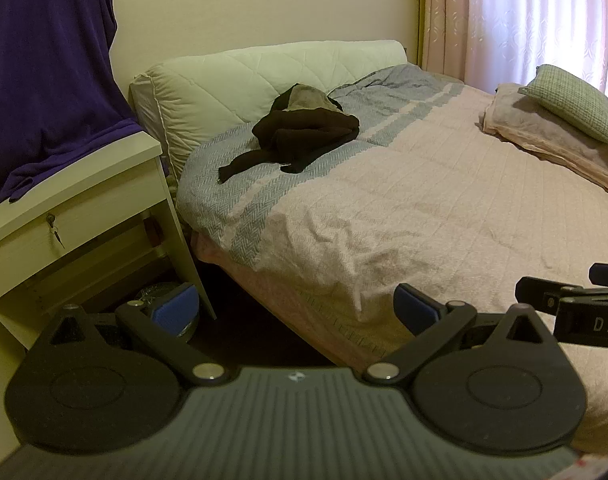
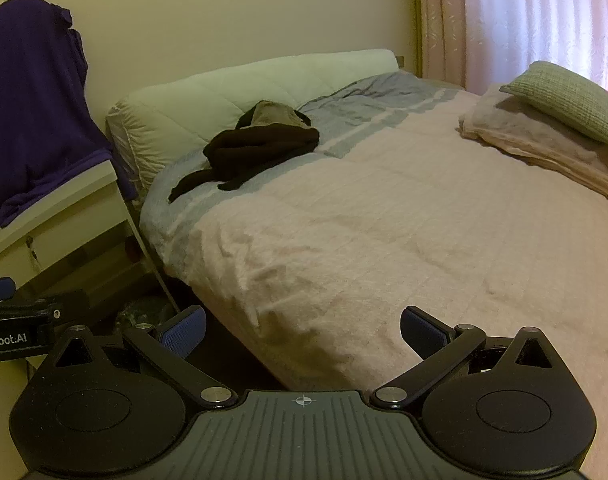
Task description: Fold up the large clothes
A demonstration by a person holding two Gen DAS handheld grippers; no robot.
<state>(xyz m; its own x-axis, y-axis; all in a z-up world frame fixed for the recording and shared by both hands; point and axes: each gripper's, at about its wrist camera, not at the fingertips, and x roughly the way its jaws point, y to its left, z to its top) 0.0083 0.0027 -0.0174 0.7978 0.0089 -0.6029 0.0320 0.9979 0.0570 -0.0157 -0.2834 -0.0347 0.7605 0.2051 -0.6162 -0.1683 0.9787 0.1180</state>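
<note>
We've got the left tool (image 1: 298,310) low at six o'clock, blue pads spread wide with nothing between them, hanging over the near corner of the bed (image 1: 444,216). The right tool (image 2: 302,330) sits just beside it at three o'clock, jaws gaping too, nothing in them, above the pink bedspread (image 2: 404,216). At nine o'clock we see the bedside cabinet (image 1: 76,200), a key in its drawer lock, a purple garment (image 1: 48,60) draped over its top. Farther out, at twelve o'clock, there's our dark crumpled garment (image 1: 304,132) on the grey striped end of the bedspread, well apart from both tools, against the quilted white headboard cushion (image 1: 224,80). At two o'clock a green pillow (image 1: 572,100) rests on a folded blanket, curtains (image 1: 524,12) behind.
</note>
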